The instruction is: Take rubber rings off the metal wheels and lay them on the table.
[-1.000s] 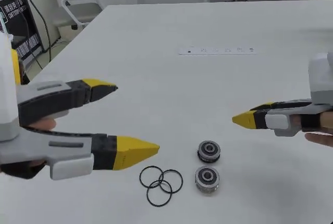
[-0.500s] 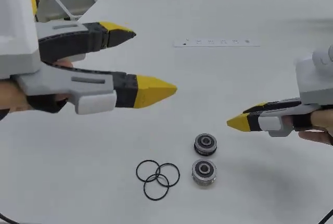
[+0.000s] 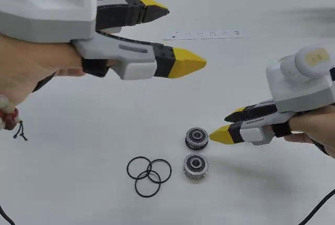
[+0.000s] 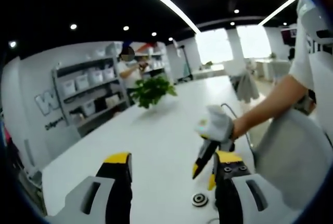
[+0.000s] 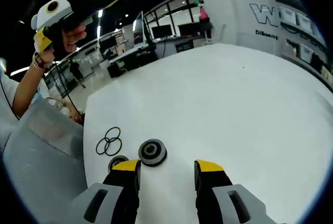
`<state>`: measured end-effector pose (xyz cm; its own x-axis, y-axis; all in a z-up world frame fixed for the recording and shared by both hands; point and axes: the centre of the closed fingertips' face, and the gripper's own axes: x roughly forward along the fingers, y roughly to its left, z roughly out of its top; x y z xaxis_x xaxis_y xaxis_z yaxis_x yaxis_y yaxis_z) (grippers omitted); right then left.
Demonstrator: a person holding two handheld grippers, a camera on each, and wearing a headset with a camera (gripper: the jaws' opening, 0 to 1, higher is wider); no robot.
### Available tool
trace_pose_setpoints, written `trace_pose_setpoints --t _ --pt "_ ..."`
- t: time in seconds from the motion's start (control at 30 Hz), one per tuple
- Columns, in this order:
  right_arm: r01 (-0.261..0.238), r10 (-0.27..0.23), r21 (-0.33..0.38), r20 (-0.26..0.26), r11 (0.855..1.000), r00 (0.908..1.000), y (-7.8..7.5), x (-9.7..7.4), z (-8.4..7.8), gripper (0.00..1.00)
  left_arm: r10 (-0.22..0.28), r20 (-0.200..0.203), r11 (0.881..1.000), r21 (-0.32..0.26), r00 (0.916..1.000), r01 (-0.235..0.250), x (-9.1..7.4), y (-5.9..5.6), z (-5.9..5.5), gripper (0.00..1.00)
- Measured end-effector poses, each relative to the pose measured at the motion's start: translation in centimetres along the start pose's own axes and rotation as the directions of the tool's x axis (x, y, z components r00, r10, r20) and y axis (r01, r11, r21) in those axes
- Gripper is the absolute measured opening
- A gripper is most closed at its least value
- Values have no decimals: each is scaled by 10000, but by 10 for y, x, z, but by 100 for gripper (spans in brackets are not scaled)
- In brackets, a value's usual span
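- The right claw hangs low over the worktop. Its jaws are apart with nothing between them, and its tips are just beside the far wheel.
- The left claw is held high, well apart from the work, with its jaws wide apart and empty.
- Three rubber rings lie overlapped on the worktop, just left of the near wheel. The two wheels lie flat and close together, one behind the other.
- The far wheel looks darker round its edge than the near one, so it may have a ring still on. It is too small to be sure.
- Nothing pins the far wheel down. A nudge from a right claw tip would likely slide it into the near wheel or across the rings, and the left claw is too far off to steady it.
- A ring is thin and sits tight on its wheel. The blunt tips could skid off it, or clamp the whole wheel and lift that instead.
- A stretched ring that slips free could spring away and land off the worktop or tangle in the pile.
- With the wheels so close, a jaw lowered between them could knock the near one aside.
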<state>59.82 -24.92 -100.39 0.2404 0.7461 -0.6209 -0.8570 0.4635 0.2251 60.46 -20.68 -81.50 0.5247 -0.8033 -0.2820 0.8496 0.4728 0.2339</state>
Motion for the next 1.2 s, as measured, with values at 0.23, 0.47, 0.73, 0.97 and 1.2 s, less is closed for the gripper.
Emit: trace_pose_setpoints --t 0.23,0.47,0.73,0.97,1.2 --pt "-210 199 -272 -368 9994 9991 5 5 -8 40 175 -774 9998 8 9968 -175 27 -4 -58 58" --pt "-340 326 -375 -363 9987 9988 9 11 -9 39 -268 -1317 9929 -1182 9909 112 35 -21 -103 54" --pt "-528 484 -728 -605 9959 9970 15 17 -12 37 -421 -1978 9952 -947 9793 236 51 -36 -126 47" --pt "-566 506 -945 -648 9939 9966 18 21 -12 34 -708 -2283 9942 -954 9710 500 59 -49 -141 38" --pt "-522 464 -1109 -537 9925 9975 16 24 -10 30 -737 -2392 9909 -1269 9682 441 62 -51 -154 23"
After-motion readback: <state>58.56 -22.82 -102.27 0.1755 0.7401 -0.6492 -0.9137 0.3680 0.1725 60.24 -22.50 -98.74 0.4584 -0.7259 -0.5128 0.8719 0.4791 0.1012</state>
